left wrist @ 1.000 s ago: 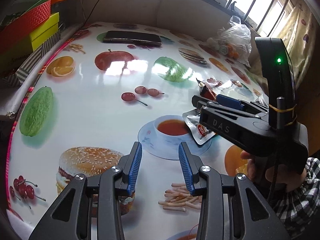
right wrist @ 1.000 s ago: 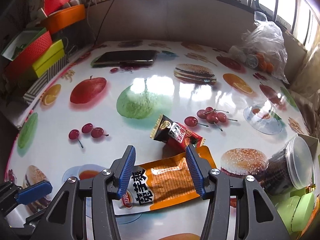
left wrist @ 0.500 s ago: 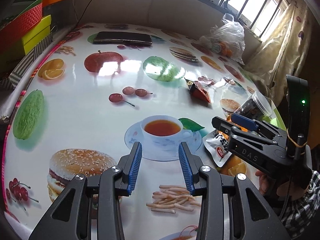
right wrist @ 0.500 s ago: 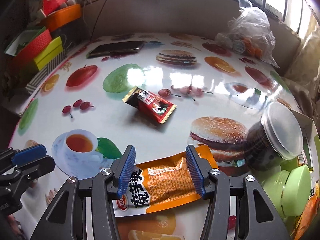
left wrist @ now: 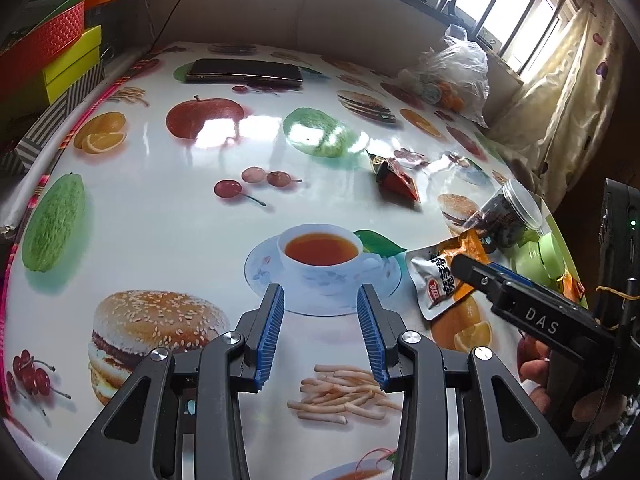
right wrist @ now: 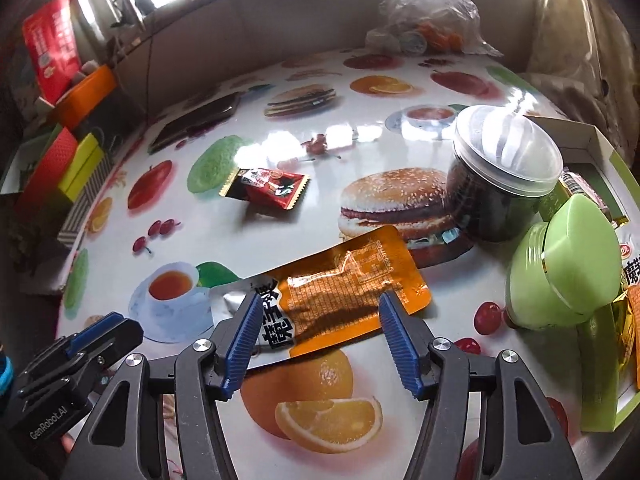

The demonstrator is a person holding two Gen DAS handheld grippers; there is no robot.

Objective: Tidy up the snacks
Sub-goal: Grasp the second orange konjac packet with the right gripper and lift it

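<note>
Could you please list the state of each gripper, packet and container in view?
Right gripper: open, jaws just widened, astride the orange packet.
Left gripper: open, empty.
Orange packet: flat on table.
Red packet: lying loose.
Dark jar: lidded, tilted.

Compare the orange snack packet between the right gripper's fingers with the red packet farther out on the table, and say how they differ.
The orange packet is larger than the red packet. The orange one is flat and smooth-edged with a silver end; the red one looks puffier, with gold zigzag ends. The orange one lies between the right gripper's jaws, which have just been opening; the red one sits alone. Both are sealed packets lying on the table.
</note>
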